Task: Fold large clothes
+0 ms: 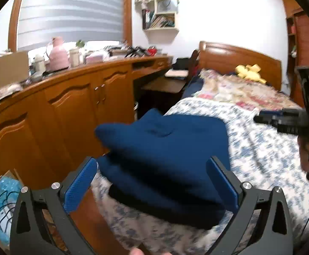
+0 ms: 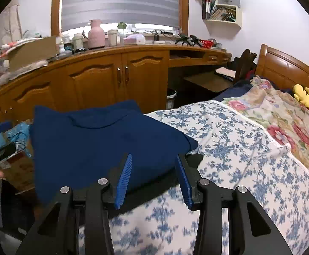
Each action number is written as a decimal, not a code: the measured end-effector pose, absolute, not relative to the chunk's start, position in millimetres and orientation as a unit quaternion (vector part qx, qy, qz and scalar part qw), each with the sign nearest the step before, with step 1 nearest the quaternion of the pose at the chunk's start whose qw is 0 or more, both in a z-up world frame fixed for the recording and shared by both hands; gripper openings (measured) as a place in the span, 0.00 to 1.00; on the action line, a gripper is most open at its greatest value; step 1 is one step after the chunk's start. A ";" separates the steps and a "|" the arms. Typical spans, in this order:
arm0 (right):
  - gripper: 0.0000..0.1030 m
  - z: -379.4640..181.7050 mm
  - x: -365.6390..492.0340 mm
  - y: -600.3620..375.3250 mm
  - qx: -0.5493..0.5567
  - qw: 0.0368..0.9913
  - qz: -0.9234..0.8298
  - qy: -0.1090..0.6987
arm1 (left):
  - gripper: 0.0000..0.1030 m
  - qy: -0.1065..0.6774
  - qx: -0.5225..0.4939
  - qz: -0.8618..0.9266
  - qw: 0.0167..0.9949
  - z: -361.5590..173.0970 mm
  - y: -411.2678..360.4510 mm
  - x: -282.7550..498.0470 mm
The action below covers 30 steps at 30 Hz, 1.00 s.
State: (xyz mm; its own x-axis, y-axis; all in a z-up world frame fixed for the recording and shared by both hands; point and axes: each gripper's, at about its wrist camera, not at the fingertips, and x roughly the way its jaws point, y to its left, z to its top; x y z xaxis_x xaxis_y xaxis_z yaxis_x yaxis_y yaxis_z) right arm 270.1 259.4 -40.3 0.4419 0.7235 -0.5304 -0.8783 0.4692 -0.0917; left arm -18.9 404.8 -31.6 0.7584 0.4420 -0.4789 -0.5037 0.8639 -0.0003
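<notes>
My left gripper (image 1: 152, 167) gapes wide, gripping nothing; the folded navy sweater (image 1: 165, 153) lies on the flowered bedspread (image 1: 267, 155) just ahead, between its fingers. My right gripper (image 2: 153, 159) stands partly open at the sweater's near edge, empty.

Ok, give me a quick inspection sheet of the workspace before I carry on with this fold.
Surface: bed with blue floral sheet.
Job's things: navy garment folded, lying at the bed's edge.
Clutter: yellow plush toy near the headboard; flowered blanket.
Grippers: left gripper open wide; right gripper open, pads not pressing the garment.
Cables: dark wires over blue packaging on the floor.
Surroundings: wooden cabinets, crowded countertop, wall shelf.
</notes>
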 end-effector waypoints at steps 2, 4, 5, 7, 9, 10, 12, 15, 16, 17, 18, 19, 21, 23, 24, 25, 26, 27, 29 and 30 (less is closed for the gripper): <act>0.44 -39.4 257.1 239.0 -0.177 0.831 0.483 0.210 | 1.00 0.229 -0.058 0.243 0.941 -21.6 389.1 -15.7; 0.47 -35.4 250.9 221.0 -0.171 0.831 0.486 0.208 | 1.00 0.224 -0.052 0.234 0.945 -13.9 376.2 -12.5; 0.49 -35.2 249.5 209.9 -0.167 0.832 0.486 0.208 | 1.00 0.222 -0.049 0.225 0.947 -9.6 367.1 -9.8; 0.52 -32.9 237.6 185.3 -0.155 0.836 0.484 0.207 | 1.00 0.219 -0.047 0.213 0.951 -4.0 352.9 -5.8; 0.57 -32.5 232.0 163.8 -0.146 0.839 0.481 0.206 | 1.00 0.218 -0.044 0.198 0.955 0.6 337.7 -0.9; 0.58 -32.8 229.4 152.0 -0.142 0.841 0.480 0.207 | 1.00 0.219 -0.041 0.190 0.956 2.0 328.0 2.6; 0.63 -33.8 223.4 127.2 -0.133 0.840 0.481 0.212 | 1.00 0.226 -0.034 0.180 0.957 3.1 307.1 11.0; 0.70 -39.4 215.0 85.4 -0.123 0.852 0.462 0.214 | 1.00 0.230 -0.026 0.161 0.959 1.7 275.1 22.0; 0.70 -40.8 211.3 74.2 -0.123 0.858 0.451 0.213 | 1.00 0.230 -0.026 0.147 0.962 0.6 261.2 25.6; 0.70 -43.4 208.4 60.2 -0.124 0.864 0.439 0.214 | 1.00 0.230 -0.027 0.135 0.963 -0.8 248.0 28.7; 0.70 -46.7 205.0 44.2 -0.124 0.870 0.425 0.215 | 1.00 0.231 -0.029 0.123 0.965 -1.7 234.2 31.8; 0.70 -48.5 201.6 31.3 -0.123 0.875 0.416 0.215 | 1.00 0.230 -0.030 0.113 0.966 -2.5 223.1 33.0; 0.70 -53.1 195.5 2.1 -0.117 0.886 0.392 0.218 | 1.00 0.230 -0.030 0.087 0.969 -3.2 198.2 38.6; 0.70 -55.6 186.7 -22.7 -0.113 0.896 0.370 0.217 | 1.00 0.229 -0.029 0.066 0.971 -4.0 171.2 43.1; 0.70 -56.4 182.0 -35.3 -0.108 0.901 0.361 0.214 | 1.00 0.228 -0.030 0.055 0.972 -4.7 156.3 45.0; 0.71 -56.7 178.9 -44.4 -0.104 0.905 0.354 0.215 | 1.00 0.229 -0.032 0.047 0.972 -4.9 145.8 46.4; 0.71 -56.9 175.7 -53.4 -0.099 0.908 0.346 0.215 | 1.00 0.230 -0.033 0.040 0.972 -5.8 135.6 47.5; 0.71 -57.4 170.7 -62.8 -0.094 0.911 0.339 0.215 | 1.00 0.232 -0.033 0.033 0.972 -5.9 124.3 48.7; 0.71 -58.1 161.6 -80.7 -0.081 0.918 0.326 0.213 | 1.00 0.228 -0.031 0.021 0.973 -5.0 103.7 48.2; 0.71 -58.1 156.5 -91.2 -0.075 0.922 0.315 0.211 | 1.00 0.225 -0.031 0.014 0.974 -3.9 93.8 47.2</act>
